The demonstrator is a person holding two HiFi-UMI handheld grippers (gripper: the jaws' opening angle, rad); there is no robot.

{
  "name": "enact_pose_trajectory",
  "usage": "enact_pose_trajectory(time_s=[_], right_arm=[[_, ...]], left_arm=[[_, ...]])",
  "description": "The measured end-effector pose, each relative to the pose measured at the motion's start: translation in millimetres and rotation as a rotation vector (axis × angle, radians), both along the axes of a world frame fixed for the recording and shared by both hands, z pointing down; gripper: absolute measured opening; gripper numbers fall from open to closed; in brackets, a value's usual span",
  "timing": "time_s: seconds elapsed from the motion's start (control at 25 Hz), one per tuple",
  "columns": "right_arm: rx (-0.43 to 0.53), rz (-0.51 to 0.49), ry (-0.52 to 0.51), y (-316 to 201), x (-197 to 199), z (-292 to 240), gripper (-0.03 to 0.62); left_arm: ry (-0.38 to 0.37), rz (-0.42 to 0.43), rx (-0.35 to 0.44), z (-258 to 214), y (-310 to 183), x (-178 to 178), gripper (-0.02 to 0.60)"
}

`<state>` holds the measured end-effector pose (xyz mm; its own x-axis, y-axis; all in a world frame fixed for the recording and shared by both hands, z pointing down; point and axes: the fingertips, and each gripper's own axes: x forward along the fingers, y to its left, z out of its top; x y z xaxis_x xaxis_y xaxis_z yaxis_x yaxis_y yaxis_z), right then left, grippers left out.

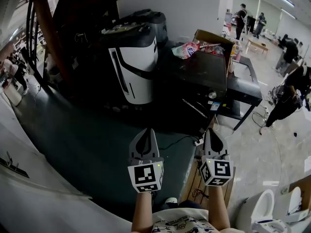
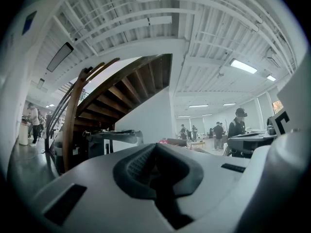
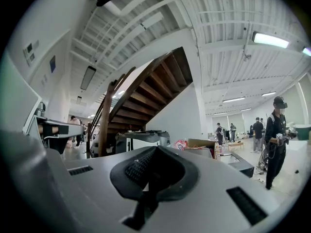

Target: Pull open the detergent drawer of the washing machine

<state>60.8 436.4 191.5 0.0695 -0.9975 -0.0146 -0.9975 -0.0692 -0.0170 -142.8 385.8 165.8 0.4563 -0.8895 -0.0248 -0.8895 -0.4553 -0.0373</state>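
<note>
While both grippers hang level at the bottom of the head view, neither one touches anything. Far left there's a wooden stair (image 1: 46, 28). Next over, the white washer (image 1: 137, 64) with its dark top stands on the green floor (image 1: 73, 144), well ahead of the grippers; honestly can't pick out its drawer from here. Then the left gripper (image 1: 145, 131), jaws clamped together on nothing. Just beside it the right gripper (image 1: 213, 131), same deal, closed and empty. Further right, a box (image 1: 214, 37), a black table (image 1: 245, 89), and people (image 1: 241, 18) way off.
</note>
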Motion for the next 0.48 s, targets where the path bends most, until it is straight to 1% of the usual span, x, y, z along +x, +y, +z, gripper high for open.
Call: enact_pose_trajectory(time_s=[0.16,0.24,0.4,0.48], right_arm=[[-0.020,0.011,-0.005,1,0,5,0.014],[-0.029,0.016,-0.005,1,2,7,0.014],[-0.043,0.022,-0.002,1,8,11,0.014],[-0.048,0.022,-0.006,0,12,13,0.014]], left_arm=[[0.007,0.015,-0.009,1,-5,1,0.023],[0.010,0.021,-0.015,1,-8,4,0.079],[0.014,0.036,-0.024,3,-12,13,0.242],[0.016,0.040,-0.025,5,-15,17,0.264]])
